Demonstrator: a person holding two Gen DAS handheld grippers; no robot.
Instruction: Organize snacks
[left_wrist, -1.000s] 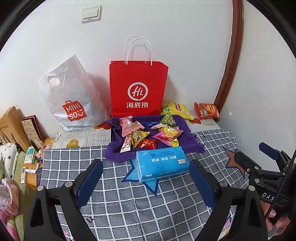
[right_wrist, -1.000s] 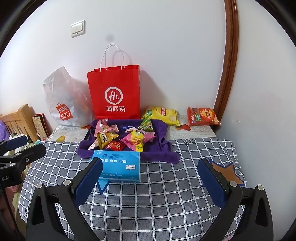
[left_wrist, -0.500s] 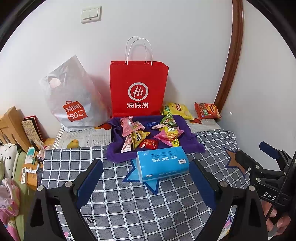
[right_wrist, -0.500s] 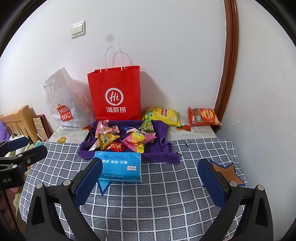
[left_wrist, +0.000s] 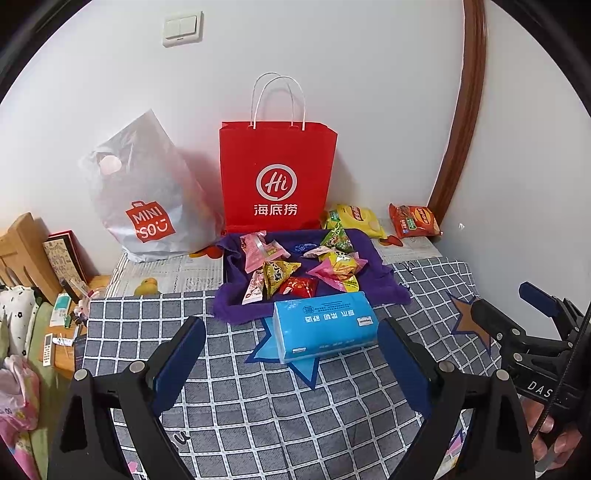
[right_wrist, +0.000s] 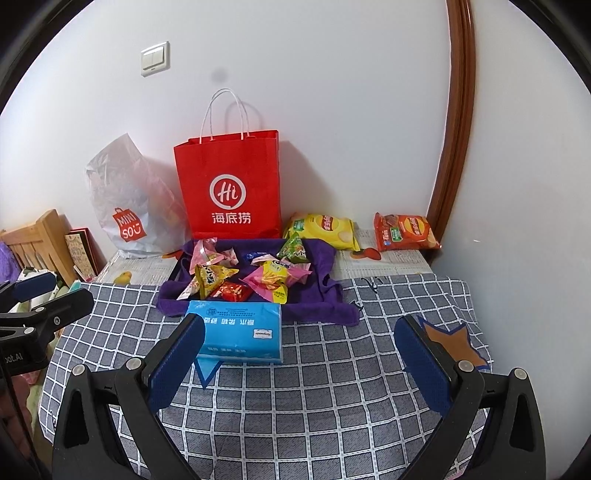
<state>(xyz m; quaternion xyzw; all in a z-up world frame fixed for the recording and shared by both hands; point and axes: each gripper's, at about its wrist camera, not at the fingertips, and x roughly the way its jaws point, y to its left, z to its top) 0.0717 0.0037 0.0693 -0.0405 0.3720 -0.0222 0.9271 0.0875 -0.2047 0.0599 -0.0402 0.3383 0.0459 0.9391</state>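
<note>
Grey checked cloth (left_wrist: 258, 406) fills the near ground, and nothing on it has shifted since a second ago; only the cameras have crept a touch nearer. Far left, the grey plastic bag (left_wrist: 147, 192) leans on the wall, then the red paper bag (left_wrist: 277, 177) stands upright beside it. In front of that, the snack packets (left_wrist: 291, 269) sit heaped on the purple cloth (left_wrist: 380, 280), with the blue tissue pack (left_wrist: 325, 325) lying at its near edge, touching it. Further right, far side: the yellow chip bag (left_wrist: 354, 219), then the orange chip bag (left_wrist: 413, 221) by the wall. Left gripper (left_wrist: 291, 339) hangs wide apart, empty, just short of the tissue pack. Right gripper (right_wrist: 299, 339) is spread wide too, empty, over the cloth.
</note>
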